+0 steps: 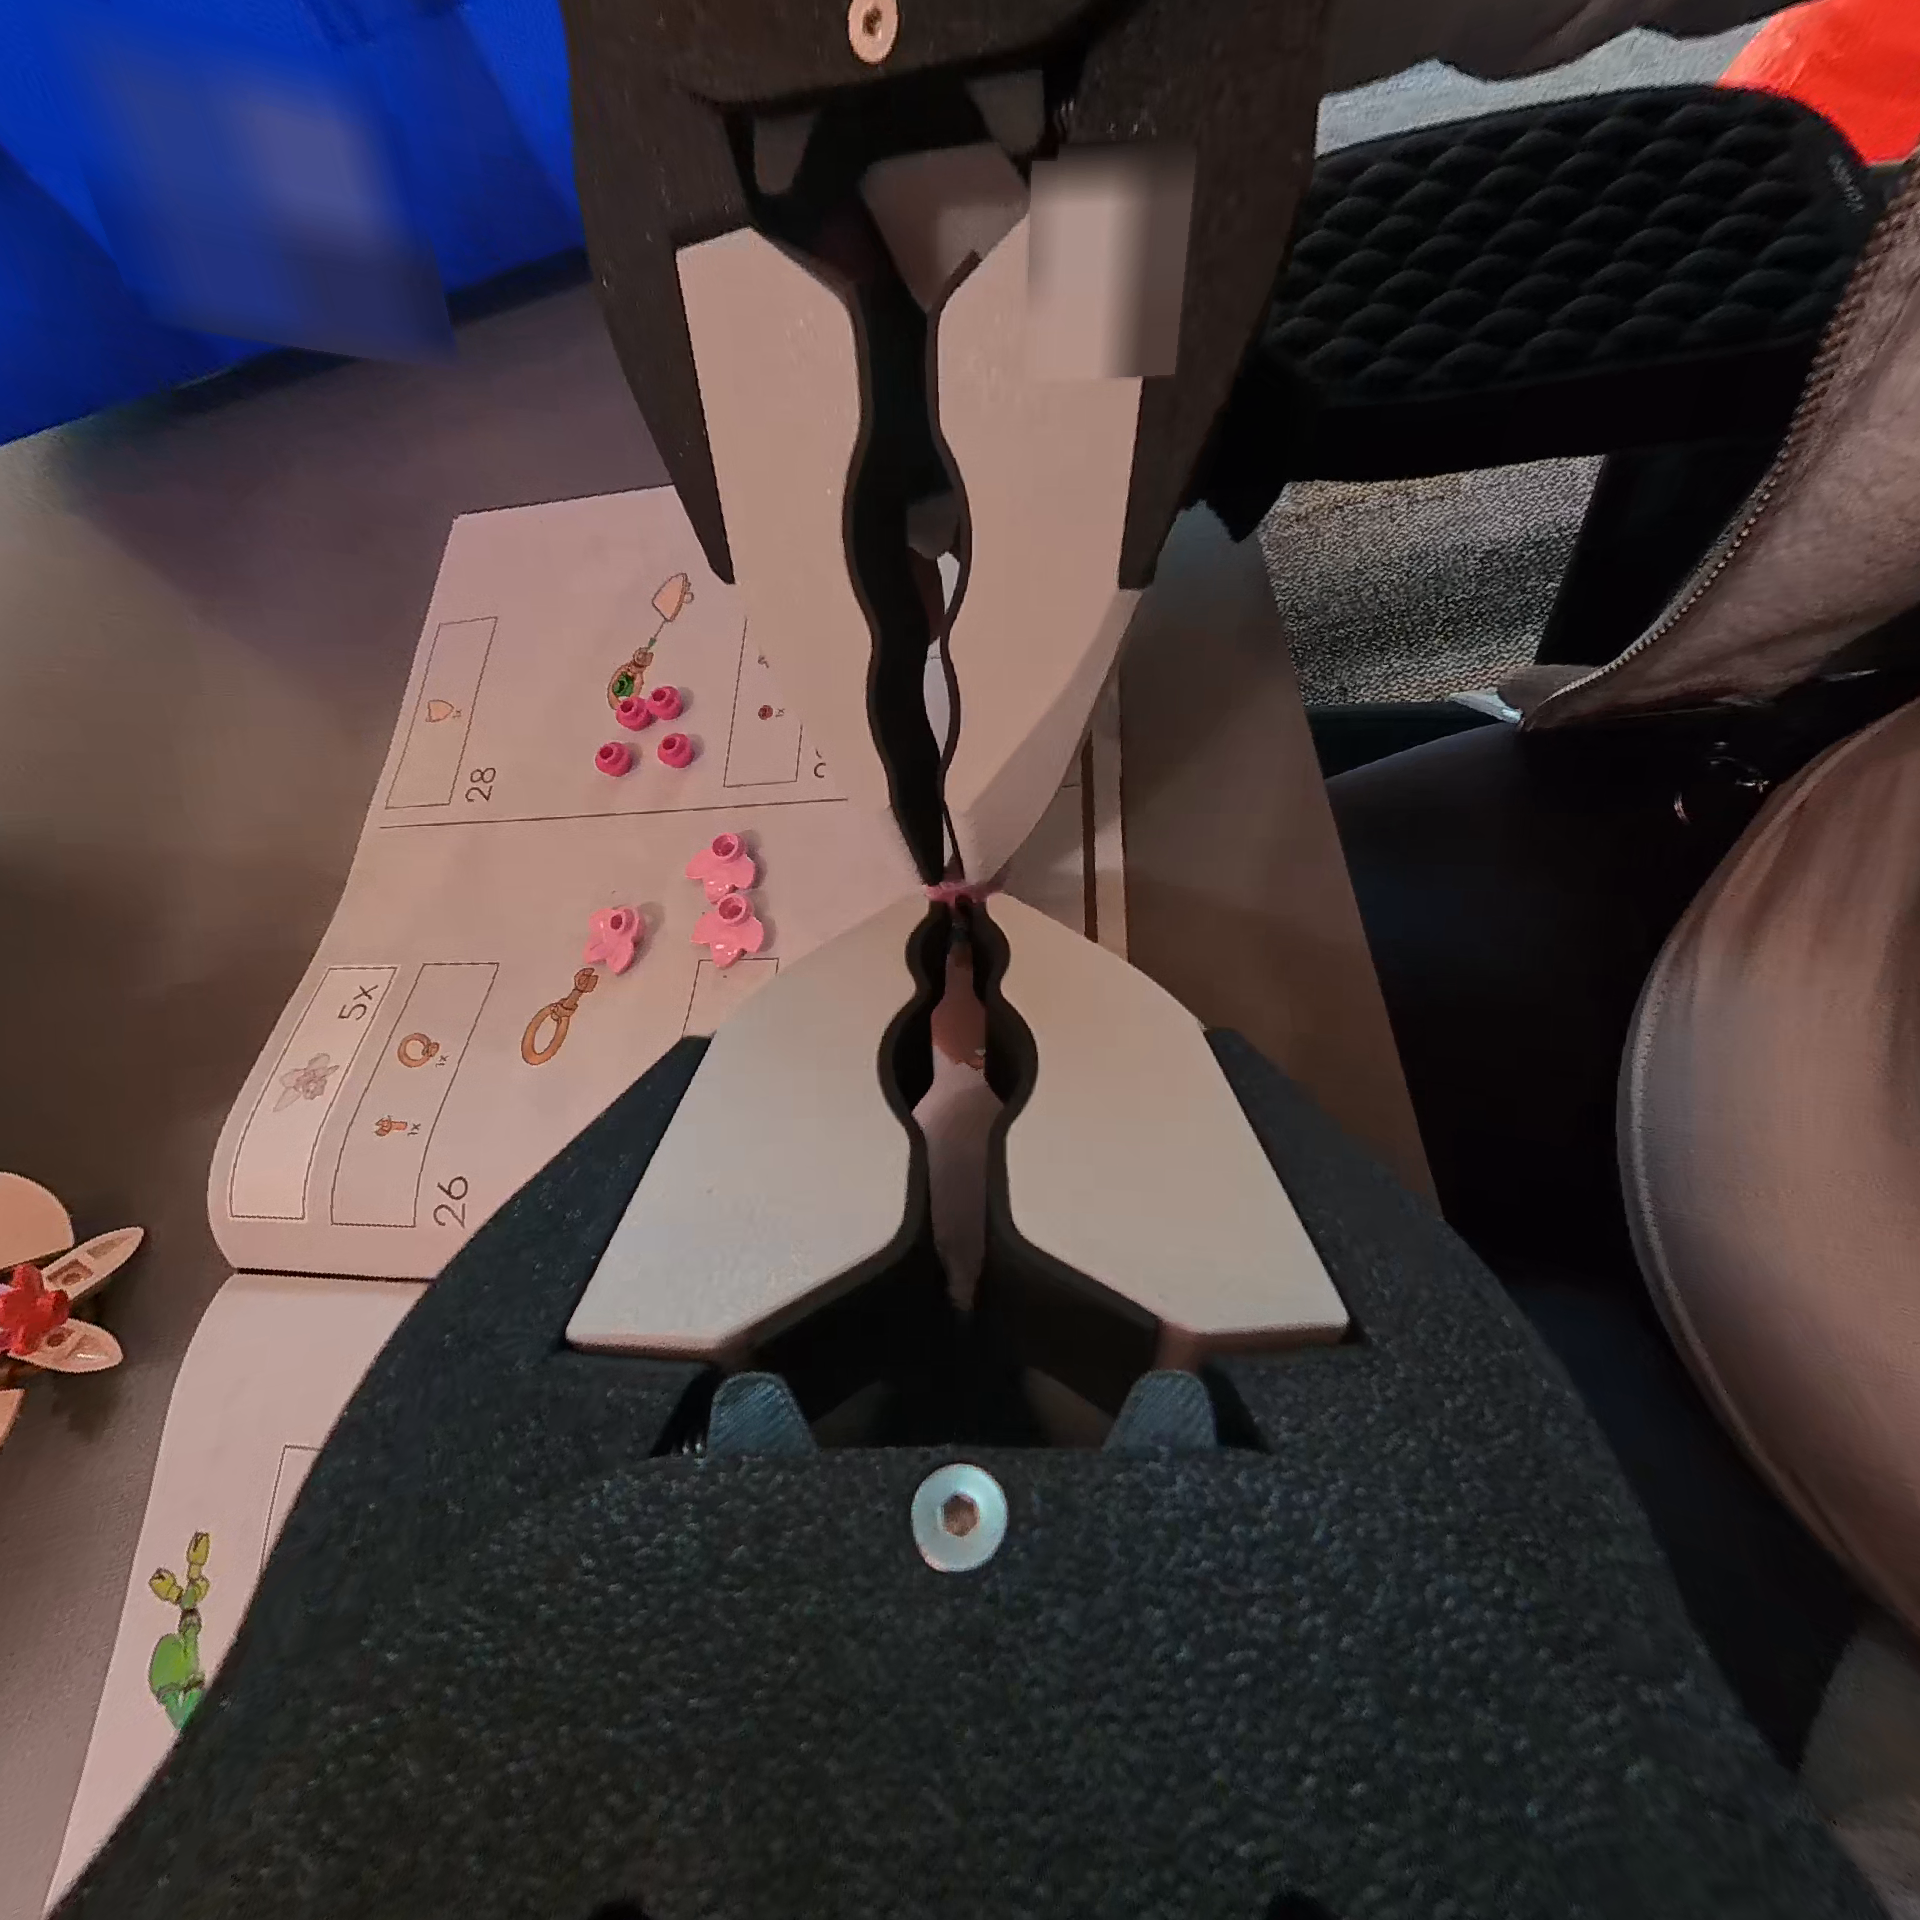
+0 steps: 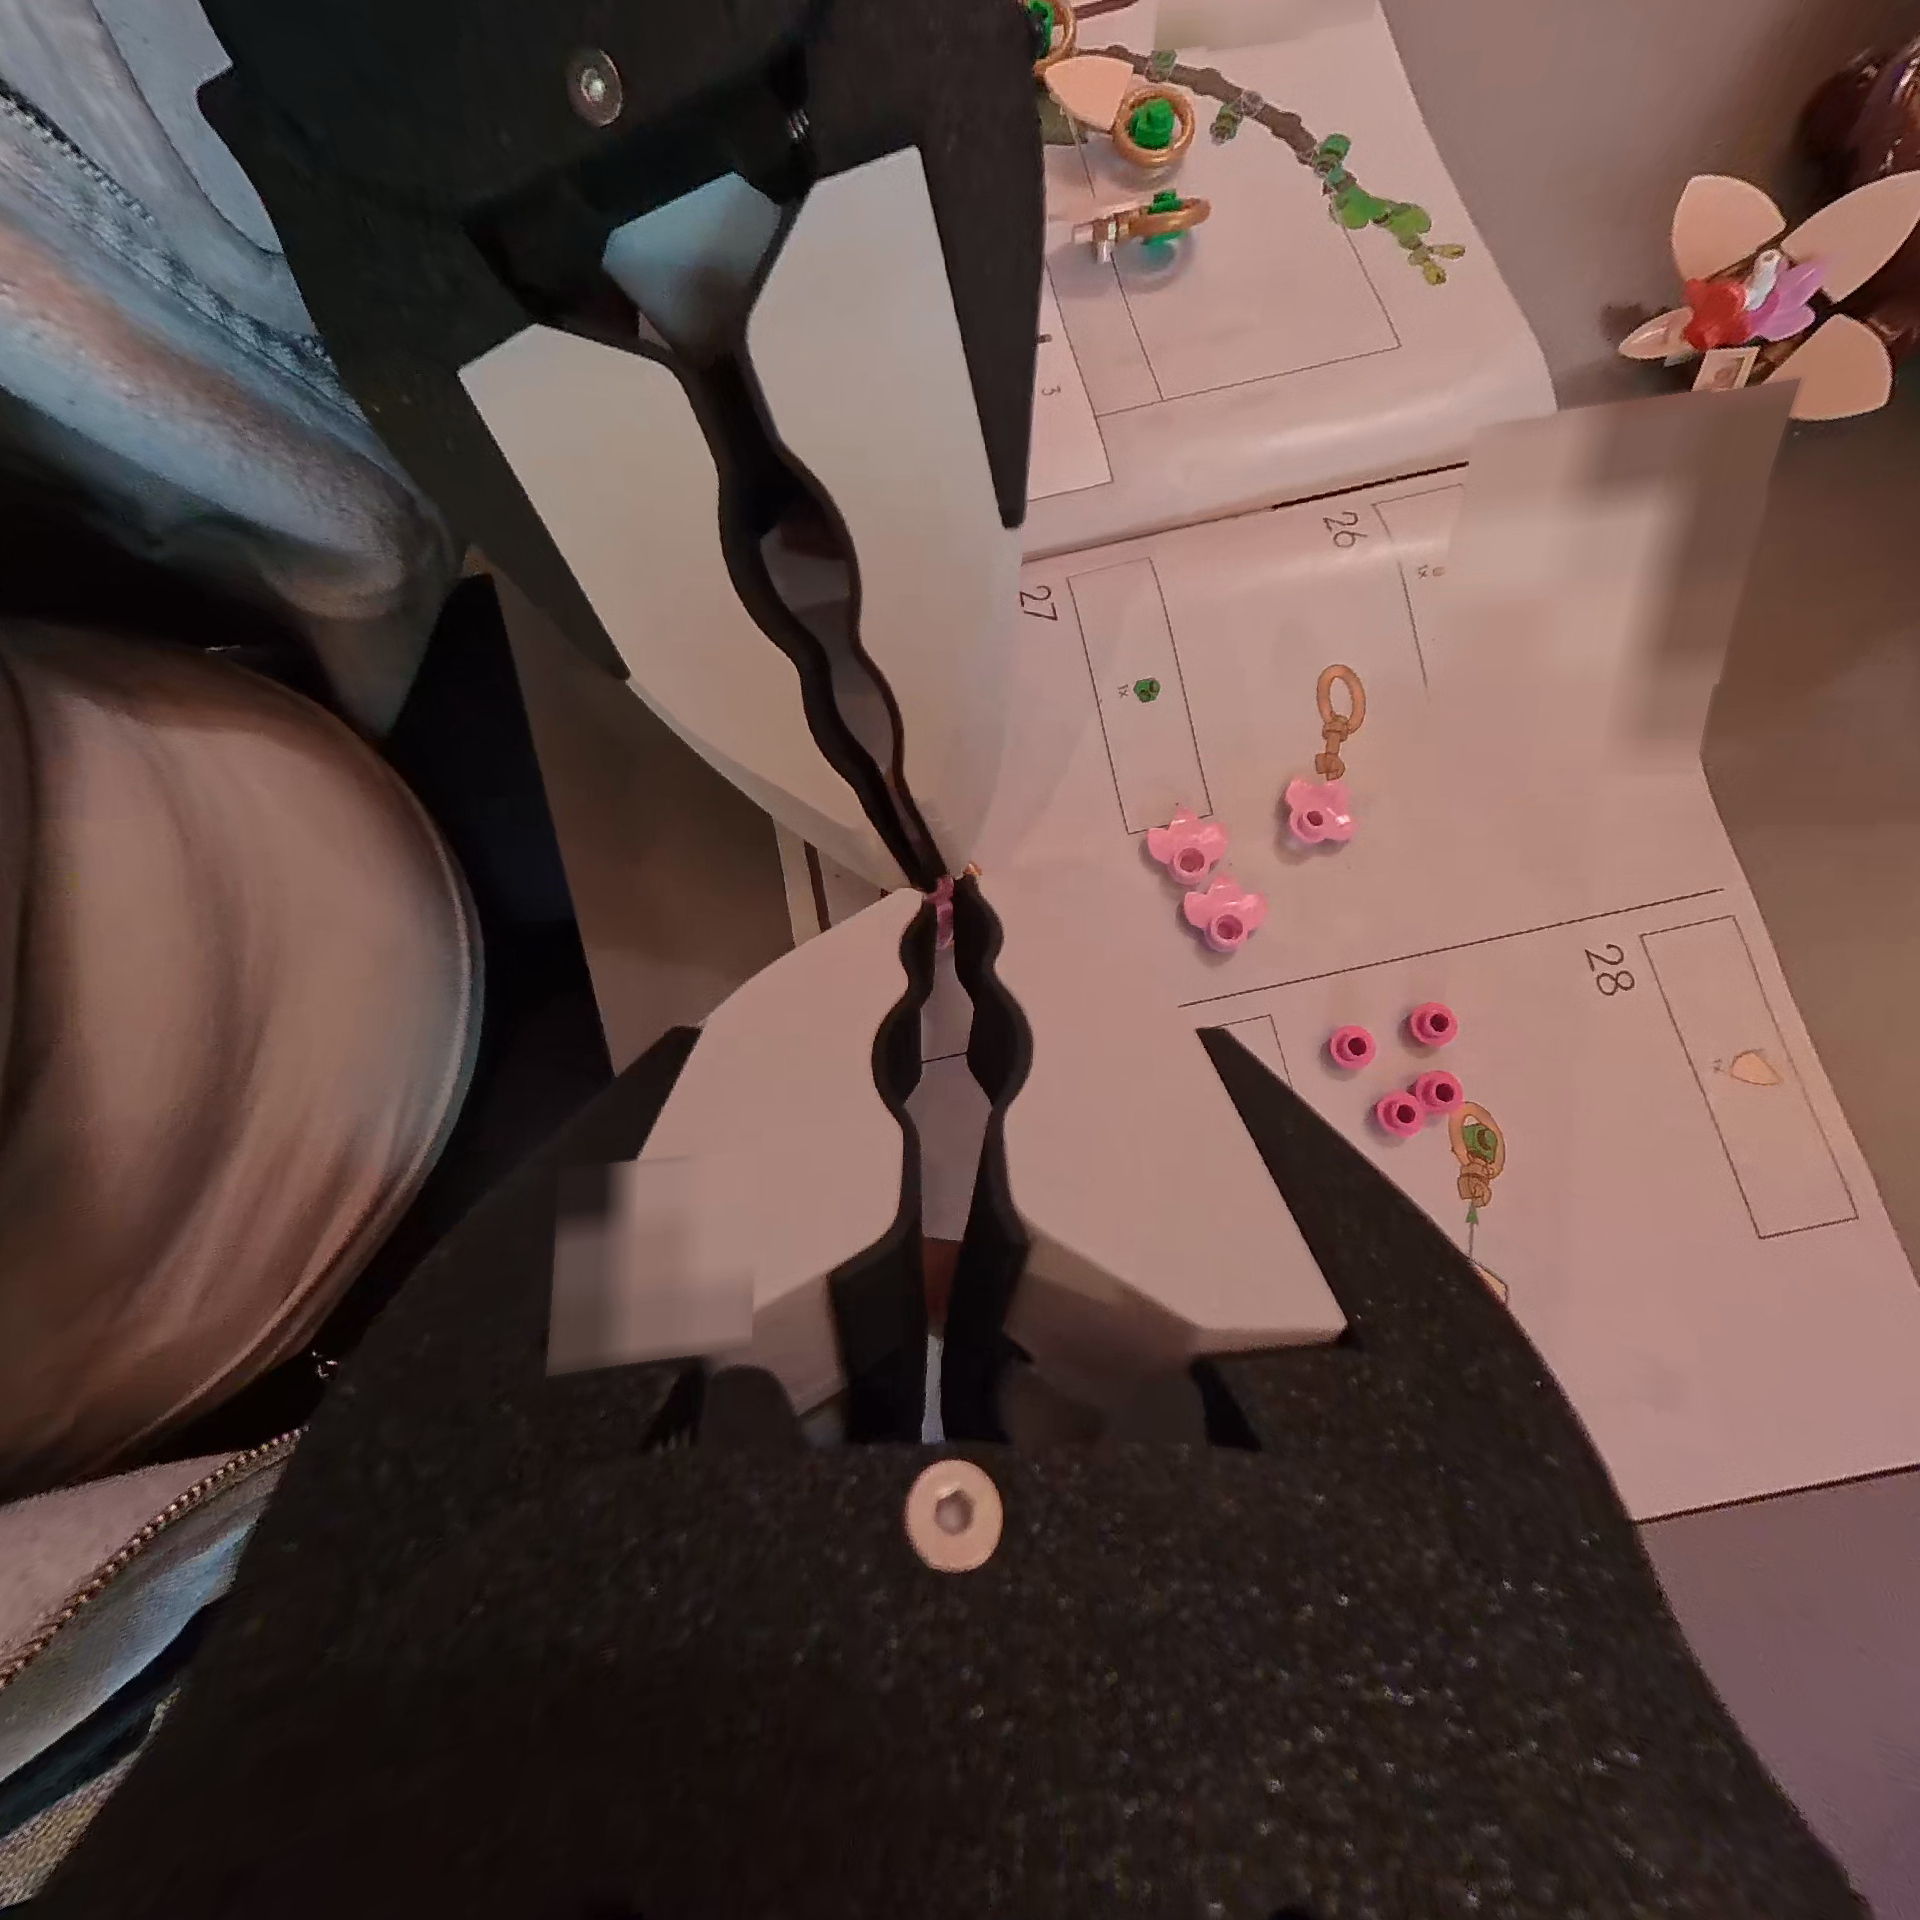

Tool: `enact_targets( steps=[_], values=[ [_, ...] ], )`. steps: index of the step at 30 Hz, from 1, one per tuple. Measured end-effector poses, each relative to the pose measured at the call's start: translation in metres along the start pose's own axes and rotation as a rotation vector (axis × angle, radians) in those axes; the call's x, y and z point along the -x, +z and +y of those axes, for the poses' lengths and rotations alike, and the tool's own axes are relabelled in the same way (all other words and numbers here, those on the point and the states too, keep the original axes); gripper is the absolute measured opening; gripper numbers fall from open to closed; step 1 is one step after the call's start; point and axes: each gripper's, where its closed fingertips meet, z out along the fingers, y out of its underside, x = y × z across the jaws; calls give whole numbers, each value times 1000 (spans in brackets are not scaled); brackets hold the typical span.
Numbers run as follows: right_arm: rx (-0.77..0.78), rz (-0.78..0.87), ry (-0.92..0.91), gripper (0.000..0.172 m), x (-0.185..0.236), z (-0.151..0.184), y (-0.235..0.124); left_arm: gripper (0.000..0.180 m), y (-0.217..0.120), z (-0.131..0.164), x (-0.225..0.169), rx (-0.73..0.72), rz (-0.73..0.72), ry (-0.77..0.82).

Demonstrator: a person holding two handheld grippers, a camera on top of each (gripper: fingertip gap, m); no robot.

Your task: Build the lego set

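My two grippers meet tip to tip above the edge of an open instruction booklet [image 1: 499,883]. My right gripper [image 2: 940,925] is shut on a small light pink flower piece [image 2: 942,912], which shows edge-on in the left wrist view [image 1: 961,890]. My left gripper [image 1: 954,920] is shut on a thin piece right against that flower. Only a small gold tip [image 2: 974,865] of this piece shows by its fingertips in the right wrist view. The right gripper [image 1: 948,868] reaches in from the top of the left wrist view, and the left gripper [image 2: 920,868] does the same in the right wrist view.
Three loose pink flower pieces [image 1: 722,894] and several dark pink round studs [image 1: 644,727] lie on the booklet [image 2: 1455,935]. A cream-petalled flower model [image 2: 1756,301] and gold rings with green studs [image 2: 1148,125] lie farther off. A person's clothing [image 1: 1766,1143] and a black chair [image 1: 1558,239] are close by. Only a small space, under 4 cm, lies between the two pairs of fingers.
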Motion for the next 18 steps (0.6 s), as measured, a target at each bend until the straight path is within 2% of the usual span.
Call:
enact_targets(
  steps=[12,18],
  values=[
    [30,-7,-6,1,2,-1,3,4,1,3,0,17,2,5],
    [12,-36,69,0,2,0,3,4,1,3,0,17,9,-6]
  ],
)
